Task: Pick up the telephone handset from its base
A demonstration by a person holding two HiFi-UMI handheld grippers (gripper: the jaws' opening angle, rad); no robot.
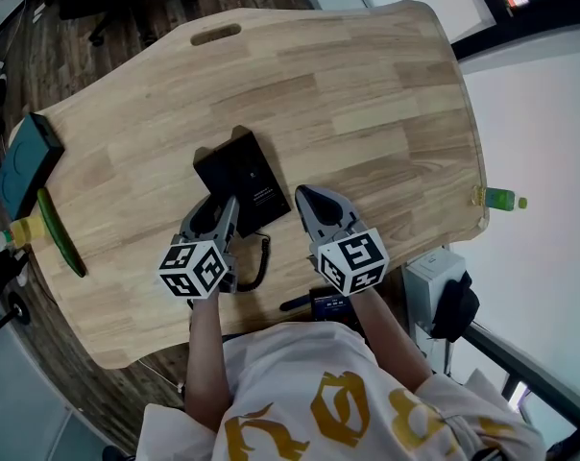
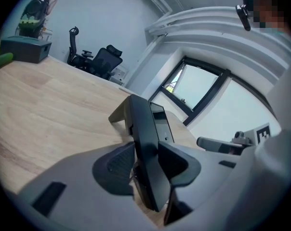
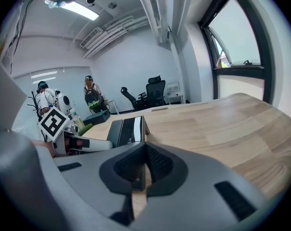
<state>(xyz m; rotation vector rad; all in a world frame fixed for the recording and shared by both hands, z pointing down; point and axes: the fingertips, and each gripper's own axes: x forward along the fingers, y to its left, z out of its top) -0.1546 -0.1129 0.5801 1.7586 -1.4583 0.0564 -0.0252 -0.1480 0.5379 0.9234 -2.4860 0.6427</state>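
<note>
The black telephone base (image 1: 244,173) lies on the wooden table (image 1: 367,94) in front of me, with its coiled cord (image 1: 261,262) trailing toward the near edge. The black handset (image 2: 145,129) stands on edge along the base's left side. My left gripper (image 1: 223,207) straddles it, and both pads rest against its sides in the left gripper view (image 2: 145,163). My right gripper (image 1: 307,198) hovers just right of the base, its jaws shut with nothing between them (image 3: 145,165). The base (image 3: 124,131) shows just beyond those jaws.
A teal box (image 1: 26,161), a long green object (image 1: 61,233) and a yellow bottle (image 1: 16,230) sit at the table's left end. A green bottle (image 1: 499,199) stands at the right edge. Two people (image 3: 90,97) and office chairs (image 3: 152,91) are in the room beyond.
</note>
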